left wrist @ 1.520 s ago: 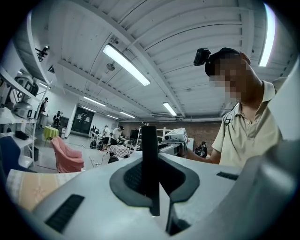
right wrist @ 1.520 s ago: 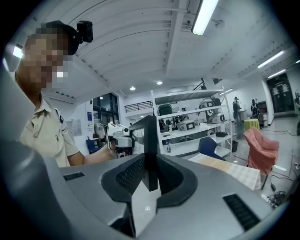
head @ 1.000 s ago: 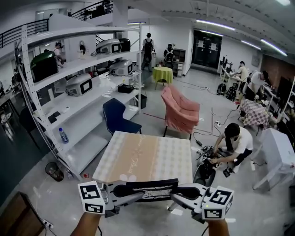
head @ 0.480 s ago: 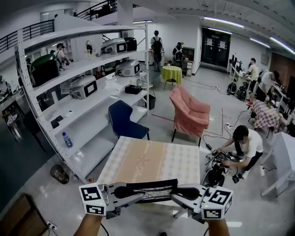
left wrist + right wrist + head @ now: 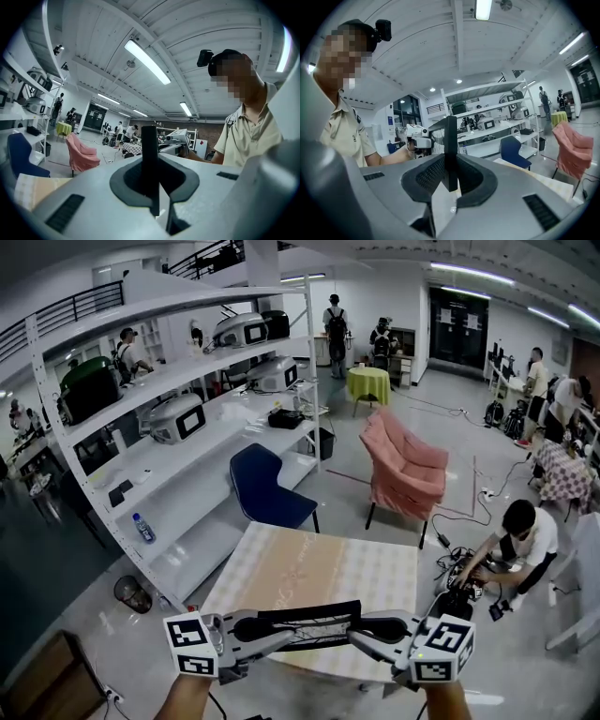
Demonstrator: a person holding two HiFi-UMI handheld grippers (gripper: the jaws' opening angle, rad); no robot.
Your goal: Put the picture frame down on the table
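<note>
I hold a thin black picture frame (image 5: 309, 613) level between both grippers, above the near edge of a table (image 5: 309, 563) with a beige patterned cloth. My left gripper (image 5: 266, 630) is shut on the frame's left end, and my right gripper (image 5: 362, 627) is shut on its right end. In the left gripper view the frame's edge (image 5: 150, 150) rises as a dark bar from between the pads. The right gripper view shows the same edge-on frame (image 5: 450, 145) clamped between its pads, with the table (image 5: 534, 176) beyond.
White shelving (image 5: 187, 442) with appliances runs along the left. A blue chair (image 5: 267, 488) and a pink armchair (image 5: 408, 465) stand beyond the table. A person (image 5: 520, 535) crouches on the floor at the right among cables. A bin (image 5: 134, 593) sits by the shelves.
The table has come closer and now lies further under the frame. Both grippers keep the same hold on the frame.
</note>
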